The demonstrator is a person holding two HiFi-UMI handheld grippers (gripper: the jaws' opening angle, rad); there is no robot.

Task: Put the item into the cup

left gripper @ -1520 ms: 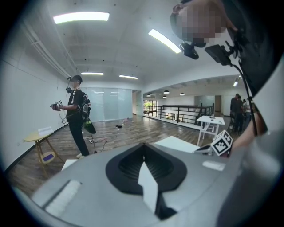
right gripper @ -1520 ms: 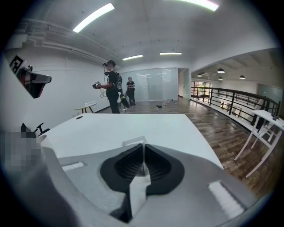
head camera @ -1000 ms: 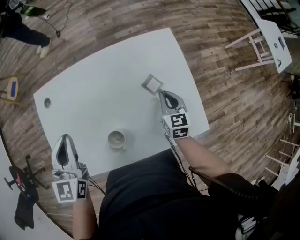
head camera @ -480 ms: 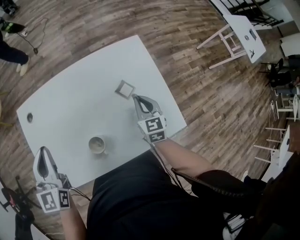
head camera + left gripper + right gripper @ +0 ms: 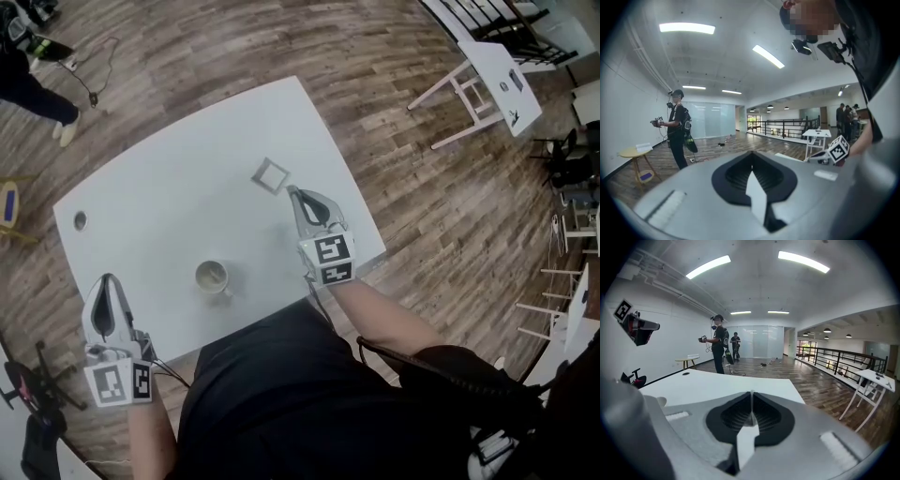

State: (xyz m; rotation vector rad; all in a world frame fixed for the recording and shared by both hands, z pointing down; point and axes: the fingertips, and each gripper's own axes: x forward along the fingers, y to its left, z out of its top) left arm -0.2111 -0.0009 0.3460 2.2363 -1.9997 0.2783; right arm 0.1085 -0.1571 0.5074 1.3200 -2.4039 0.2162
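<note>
Little has changed around the cup (image 5: 212, 277). The head camera's framing has swung, but the cup stands where it did near the front edge of the table (image 5: 169, 159), with nothing in it that I can see. The item (image 5: 271, 173), a small pale square, is still beyond the cup and to its right, well apart from it. Through all three moments it has stayed at the tips of the right gripper (image 5: 292, 191). That gripper's jaws are all but closed, with a thin pale sliver in the seam between them. It looks like the item pinched by one edge, though the head view is too small to show whether it is clear of the table. The left gripper (image 5: 106, 279) has kept its place to the cup's near left, off the table edge, jaws together on nothing. I judge the grasp made and the carry across to the cup still to do.
</note>
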